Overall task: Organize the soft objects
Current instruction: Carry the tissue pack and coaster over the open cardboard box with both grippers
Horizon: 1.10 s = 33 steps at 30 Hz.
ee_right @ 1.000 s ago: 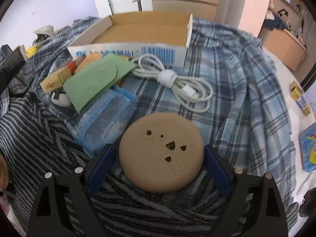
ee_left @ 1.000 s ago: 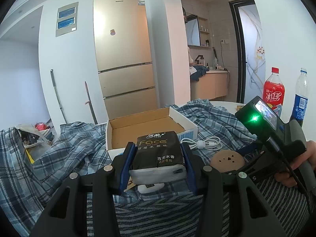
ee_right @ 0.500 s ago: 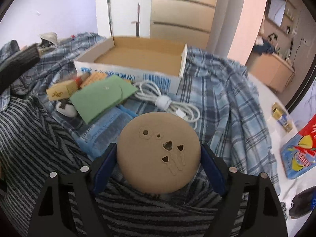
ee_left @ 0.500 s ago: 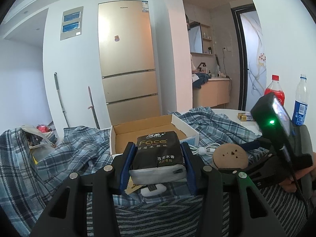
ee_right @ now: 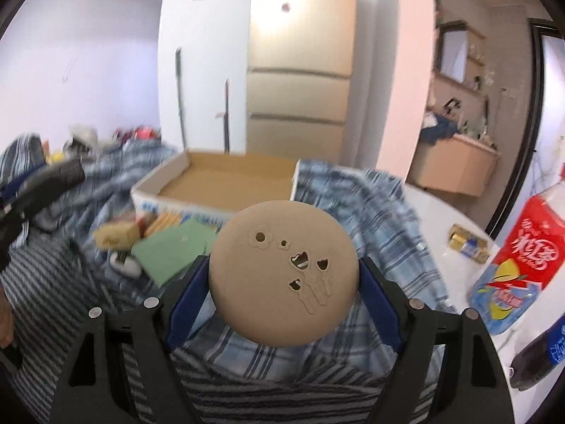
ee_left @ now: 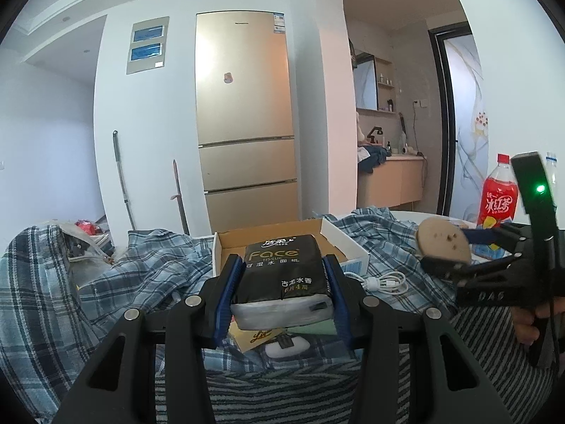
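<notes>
A black pack of Face tissues sits squeezed between the blue pads of my left gripper, held above the clutter just in front of the open cardboard box. My right gripper is shut on a round tan cushion pad with small flower cut-outs, lifted clear of the cloth. In the left wrist view the same pad hangs at the right, level with the box. In the right wrist view the box lies beyond the pad and shows a bare brown floor.
Under the left gripper lie a green pouch, a small yellow box and a white coiled cable. Plaid cloth and striped cloth cover the surface. A red soda bottle and a dark bottle lie at right.
My right gripper closed onto the tan pad, lifted it off the cloth and tilted upward, so more of the room shows. The left gripper with the tissue pack barely moved.
</notes>
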Tool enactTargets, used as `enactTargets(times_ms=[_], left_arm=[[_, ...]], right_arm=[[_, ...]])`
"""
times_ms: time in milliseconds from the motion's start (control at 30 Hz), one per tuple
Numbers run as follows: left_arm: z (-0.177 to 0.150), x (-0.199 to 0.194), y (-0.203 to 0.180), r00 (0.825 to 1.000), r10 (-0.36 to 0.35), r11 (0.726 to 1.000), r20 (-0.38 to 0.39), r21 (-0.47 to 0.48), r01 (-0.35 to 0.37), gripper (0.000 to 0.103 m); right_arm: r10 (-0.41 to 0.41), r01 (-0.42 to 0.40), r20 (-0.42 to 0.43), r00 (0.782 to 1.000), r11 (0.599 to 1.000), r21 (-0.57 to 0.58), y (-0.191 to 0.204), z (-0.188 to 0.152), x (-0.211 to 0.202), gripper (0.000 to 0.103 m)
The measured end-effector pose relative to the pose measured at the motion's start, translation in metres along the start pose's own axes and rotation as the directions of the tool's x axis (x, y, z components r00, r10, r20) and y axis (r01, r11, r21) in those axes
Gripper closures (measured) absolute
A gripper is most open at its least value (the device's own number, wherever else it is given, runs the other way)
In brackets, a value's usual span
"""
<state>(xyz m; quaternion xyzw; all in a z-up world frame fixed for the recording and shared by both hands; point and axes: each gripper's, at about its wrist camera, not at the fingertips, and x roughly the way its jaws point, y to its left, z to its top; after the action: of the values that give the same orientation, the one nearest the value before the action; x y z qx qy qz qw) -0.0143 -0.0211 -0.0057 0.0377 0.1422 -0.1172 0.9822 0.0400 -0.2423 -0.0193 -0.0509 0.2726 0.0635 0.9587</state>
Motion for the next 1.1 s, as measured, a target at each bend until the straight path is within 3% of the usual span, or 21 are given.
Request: enactTargets(times_ms=[267, 467, 567, 700, 900, 1000, 1100], left_arm=[[0.013, -0.008, -0.001, 0.999, 0.025, 1.0, 0.021, -0.008, -0.025, 0.054], [0.041, -0.035, 0.0, 0.987, 0.071, 0.997, 0.148, 0.004, -0.072, 0.054], [0.058, -0.042, 0.001, 0.979, 0.095, 0.995, 0.178, 0.007, -0.098, 0.054], [0.081, -0.033, 0.001, 0.977, 0.126, 0.992, 0.171, 0.009, -0.129, 0.054], [0.119, -0.015, 0.006, 0.977, 0.126, 0.991, 0.174, -0.053, -0.119, 0.054], [0.142, -0.01, 0.009, 0.968, 0.146, 0.988, 0.202, -0.078, -0.133, 0.054], [0.16, -0.005, 0.017, 0.952, 0.174, 0.982, 0.253, -0.118, -0.148, 0.054]], right_arm=[[-0.053, 0.059, 0.126, 0.991, 0.997, -0.041, 0.014, 0.013, -0.029, 0.021], [0.012, -0.014, 0.109, 0.994, 1.0, 0.018, 0.018, 0.039, -0.048, 0.021], [0.026, -0.031, 0.153, 0.988, 0.999, 0.028, 0.018, 0.053, -0.057, 0.021], [-0.001, -0.001, 0.207, 0.978, 1.0, 0.012, 0.027, 0.076, -0.067, 0.021], [-0.017, 0.016, 0.278, 0.96, 1.0, 0.003, 0.039, 0.125, -0.071, 0.021], [-0.001, -0.011, 0.294, 0.956, 0.999, 0.039, 0.035, 0.152, -0.067, 0.021], [-0.025, 0.013, 0.304, 0.952, 0.999, 0.042, 0.032, 0.177, -0.059, 0.021]])
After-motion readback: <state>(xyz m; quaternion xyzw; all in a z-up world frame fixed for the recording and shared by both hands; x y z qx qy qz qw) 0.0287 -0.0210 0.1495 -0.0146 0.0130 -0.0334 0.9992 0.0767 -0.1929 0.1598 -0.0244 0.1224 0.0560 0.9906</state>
